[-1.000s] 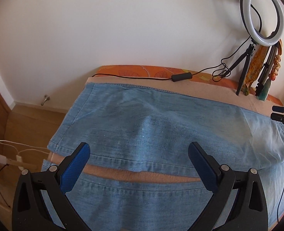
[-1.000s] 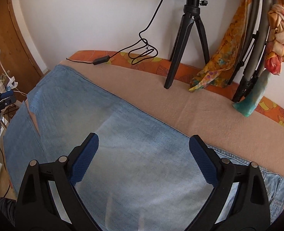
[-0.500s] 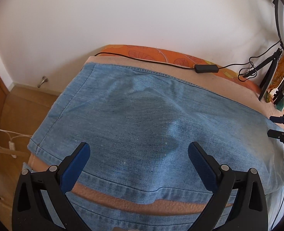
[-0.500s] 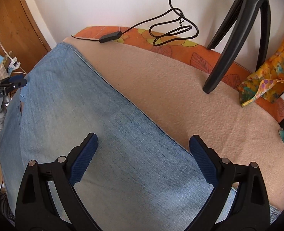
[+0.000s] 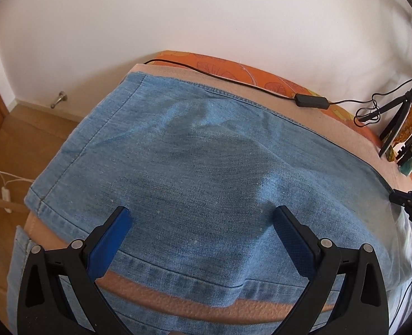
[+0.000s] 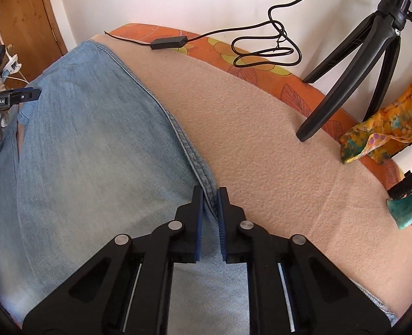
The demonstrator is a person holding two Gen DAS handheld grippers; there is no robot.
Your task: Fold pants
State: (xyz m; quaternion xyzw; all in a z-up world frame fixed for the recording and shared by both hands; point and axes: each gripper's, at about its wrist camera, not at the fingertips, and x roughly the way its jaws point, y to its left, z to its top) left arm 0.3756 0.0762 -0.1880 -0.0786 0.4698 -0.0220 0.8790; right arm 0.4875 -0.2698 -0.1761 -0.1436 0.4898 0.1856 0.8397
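Light blue denim pants point(image 5: 194, 167) lie spread flat on a beige blanket point(image 6: 275, 139), both legs side by side with a strip of blanket between them. My left gripper point(image 5: 201, 223) is open, its blue pads hovering over the near part of the far leg. My right gripper point(image 6: 209, 195) is shut on the far side seam of the pants point(image 6: 94, 153), pinching the hem edge between its blue pads. The right gripper also shows at the right edge of the left wrist view point(image 5: 409, 201), and the left gripper at the left edge of the right wrist view point(image 6: 16, 97).
A black tripod point(image 6: 351, 67) stands on the blanket at the back right, with a coiled black cable point(image 6: 264, 47) and inline switch point(image 6: 168, 43) along the orange mattress edge point(image 6: 211, 42). A colourful scarf point(image 6: 387, 128) lies at the right. The white wall is behind.
My right gripper moved forward and down to the far seam and shut on it. My left gripper moved forward over the far leg and stays open.
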